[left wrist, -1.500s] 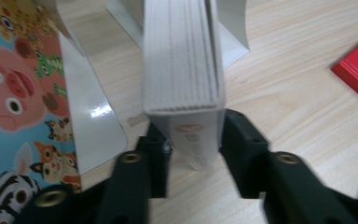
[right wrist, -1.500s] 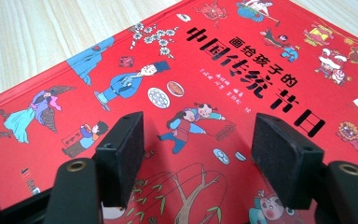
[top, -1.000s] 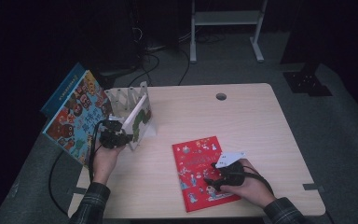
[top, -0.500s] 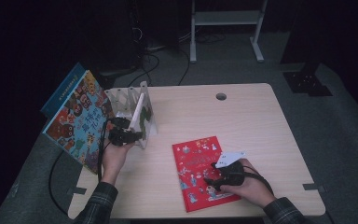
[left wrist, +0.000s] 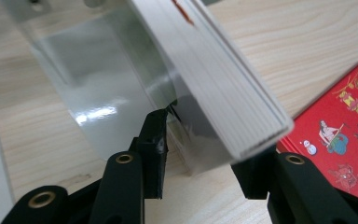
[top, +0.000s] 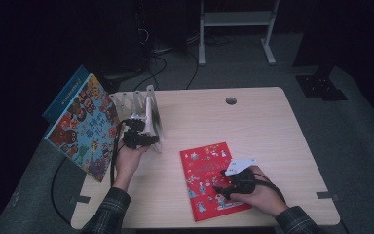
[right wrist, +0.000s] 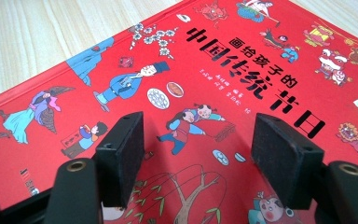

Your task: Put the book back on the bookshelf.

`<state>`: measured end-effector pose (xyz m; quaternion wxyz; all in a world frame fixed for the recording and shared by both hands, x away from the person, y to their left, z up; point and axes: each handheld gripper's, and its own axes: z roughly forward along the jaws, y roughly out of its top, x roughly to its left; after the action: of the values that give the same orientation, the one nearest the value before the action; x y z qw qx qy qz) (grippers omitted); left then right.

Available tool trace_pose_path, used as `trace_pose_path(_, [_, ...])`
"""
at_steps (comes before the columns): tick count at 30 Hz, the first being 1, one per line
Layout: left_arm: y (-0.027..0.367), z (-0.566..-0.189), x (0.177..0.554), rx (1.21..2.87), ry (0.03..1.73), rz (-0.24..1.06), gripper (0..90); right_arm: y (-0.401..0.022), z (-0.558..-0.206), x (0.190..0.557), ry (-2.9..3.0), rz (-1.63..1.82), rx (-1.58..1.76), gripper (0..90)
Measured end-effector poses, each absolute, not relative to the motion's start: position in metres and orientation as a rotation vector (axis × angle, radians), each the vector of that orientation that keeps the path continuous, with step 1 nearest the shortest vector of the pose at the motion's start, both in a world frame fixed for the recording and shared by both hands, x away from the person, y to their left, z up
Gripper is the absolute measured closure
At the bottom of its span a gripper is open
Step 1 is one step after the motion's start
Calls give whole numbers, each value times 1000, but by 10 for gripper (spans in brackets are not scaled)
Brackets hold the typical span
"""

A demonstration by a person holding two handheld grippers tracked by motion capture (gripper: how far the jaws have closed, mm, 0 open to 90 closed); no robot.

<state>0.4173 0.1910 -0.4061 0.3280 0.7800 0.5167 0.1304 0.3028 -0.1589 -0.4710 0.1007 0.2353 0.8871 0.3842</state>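
The left gripper (top: pixel 139 139) has just been opening its jaws around a stiff book (left wrist: pixel 214 79) standing in the rack (top: pixel 146 109). The right gripper (top: pixel 231 185) hovers, jaws open, over the red book (top: pixel 209 178) on the table (top: pixel 272 126). Grab its thin, slippery edge.

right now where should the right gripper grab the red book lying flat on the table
The red book lies flat, so faces offer no hold. Probably bring the right gripper, open above the cover, to the edge nearest the person, sliding one jaw under near the table rim.
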Motion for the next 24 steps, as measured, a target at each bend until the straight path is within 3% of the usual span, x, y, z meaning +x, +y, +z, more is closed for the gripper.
trace_pose_path(8, [183,-405,422,2043,1298,294,528,-159,-471,303,2621,1136,695,334])
trace_pose_path(15, [182,-410,420,2088,1246,282,363,-159,-471,303,2620,1137,694,334])
trace_pose_path(24, [195,-412,416,2114,1244,259,257,-159,-471,303,2620,1136,693,334])
